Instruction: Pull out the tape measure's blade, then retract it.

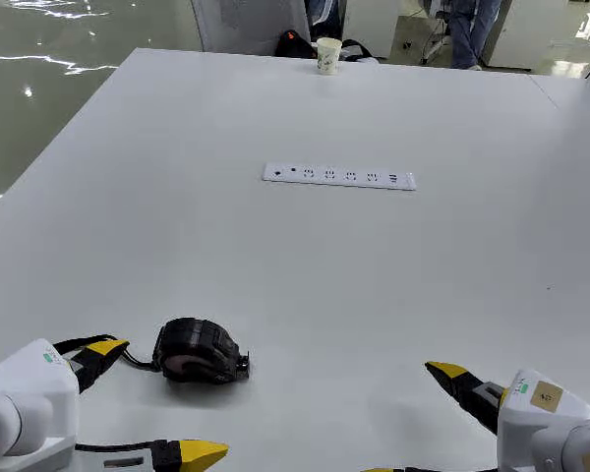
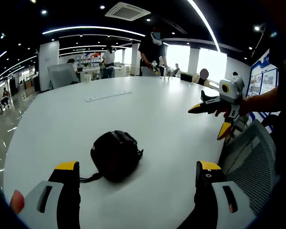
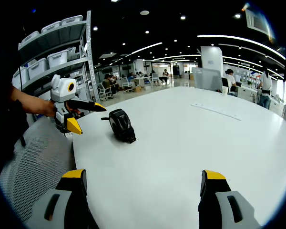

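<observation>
Lying on the white worktop is a black, rounded tape measure. Just left of the tape measure, the left gripper has its jaws spread wide, empty. Well to its right, the right gripper is likewise spread apart.

L gripper at near-left corner of worktop, jaws spread wide, tips pointing right. R gripper at near edge, right side, jaws wide apart too, tips pointing left. The two face each other, well apart.
</observation>
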`<action>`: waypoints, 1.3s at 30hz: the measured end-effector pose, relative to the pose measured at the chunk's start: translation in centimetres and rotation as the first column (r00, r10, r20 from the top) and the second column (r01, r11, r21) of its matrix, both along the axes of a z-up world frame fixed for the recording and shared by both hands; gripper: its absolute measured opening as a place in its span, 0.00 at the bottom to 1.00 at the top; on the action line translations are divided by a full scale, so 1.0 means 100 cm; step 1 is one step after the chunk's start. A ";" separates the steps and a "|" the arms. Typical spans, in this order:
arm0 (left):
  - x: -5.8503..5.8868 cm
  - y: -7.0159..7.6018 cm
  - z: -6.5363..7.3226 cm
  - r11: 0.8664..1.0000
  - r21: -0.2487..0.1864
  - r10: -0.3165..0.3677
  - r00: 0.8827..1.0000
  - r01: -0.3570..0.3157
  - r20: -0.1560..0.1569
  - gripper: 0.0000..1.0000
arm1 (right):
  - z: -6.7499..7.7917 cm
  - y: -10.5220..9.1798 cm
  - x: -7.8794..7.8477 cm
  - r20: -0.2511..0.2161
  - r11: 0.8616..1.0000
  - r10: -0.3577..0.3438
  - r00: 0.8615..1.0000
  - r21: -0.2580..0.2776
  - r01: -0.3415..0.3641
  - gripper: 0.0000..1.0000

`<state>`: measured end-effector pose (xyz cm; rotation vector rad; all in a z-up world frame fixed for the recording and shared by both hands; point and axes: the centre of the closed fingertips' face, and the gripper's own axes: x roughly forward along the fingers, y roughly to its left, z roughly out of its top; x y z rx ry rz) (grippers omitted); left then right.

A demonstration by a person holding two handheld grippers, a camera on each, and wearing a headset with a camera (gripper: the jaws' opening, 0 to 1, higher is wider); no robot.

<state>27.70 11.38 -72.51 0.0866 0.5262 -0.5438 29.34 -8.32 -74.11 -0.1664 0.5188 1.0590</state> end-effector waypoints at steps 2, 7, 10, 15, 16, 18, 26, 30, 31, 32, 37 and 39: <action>0.001 0.001 0.001 1.000 -0.004 0.004 1.000 -0.004 0.002 0.99 | 0.000 0.000 0.000 0.000 1.000 -0.001 1.000 0.000 0.001 0.99; 0.003 0.001 0.004 1.000 -0.009 0.004 1.000 -0.004 0.010 0.99 | 0.000 -0.001 0.001 0.000 1.000 -0.005 1.000 0.001 0.005 0.99; 0.001 0.000 0.002 1.000 -0.009 -0.003 1.000 0.003 -0.002 0.97 | 0.001 -0.001 0.001 0.001 1.000 -0.006 1.000 0.001 0.006 0.99; 0.001 0.002 0.002 1.000 0.002 0.010 1.000 -0.010 -0.006 0.97 | 0.001 -0.002 0.002 0.003 1.000 -0.011 1.000 0.002 0.011 0.99; 0.001 0.002 0.002 1.000 0.002 0.010 1.000 -0.010 -0.007 0.97 | 0.001 -0.002 0.002 0.002 1.000 -0.011 1.000 0.002 0.011 0.99; 0.001 0.002 0.002 1.000 0.001 0.010 1.000 -0.010 -0.012 0.95 | 0.001 -0.003 0.002 0.003 1.000 -0.011 1.000 0.001 0.011 0.99; -0.001 -0.001 0.002 1.000 -0.011 -0.003 1.000 0.003 -0.028 0.91 | 0.002 -0.004 0.002 0.004 1.000 -0.016 1.000 0.001 0.016 0.99; -0.001 -0.001 0.002 1.000 -0.010 -0.006 1.000 0.006 -0.019 0.93 | 0.002 -0.005 0.002 0.005 1.000 -0.017 1.000 0.001 0.017 0.99; -0.002 0.000 0.001 1.000 -0.009 -0.005 1.000 0.005 -0.026 0.93 | 0.001 -0.005 0.002 0.005 1.000 -0.016 1.000 0.001 0.016 0.99; -0.002 0.000 0.001 1.000 -0.005 -0.005 1.000 0.005 -0.023 0.94 | 0.001 -0.005 0.002 0.005 1.000 -0.016 1.000 0.001 0.016 0.99; -0.003 0.001 -0.001 1.000 -0.011 -0.006 1.000 0.006 -0.026 0.99 | 0.002 -0.005 0.002 0.005 1.000 -0.017 1.000 0.002 0.017 0.99; -0.003 0.001 -0.001 1.000 -0.012 -0.008 1.000 0.008 -0.025 0.99 | 0.002 -0.005 0.003 0.006 1.000 -0.017 1.000 0.002 0.017 0.99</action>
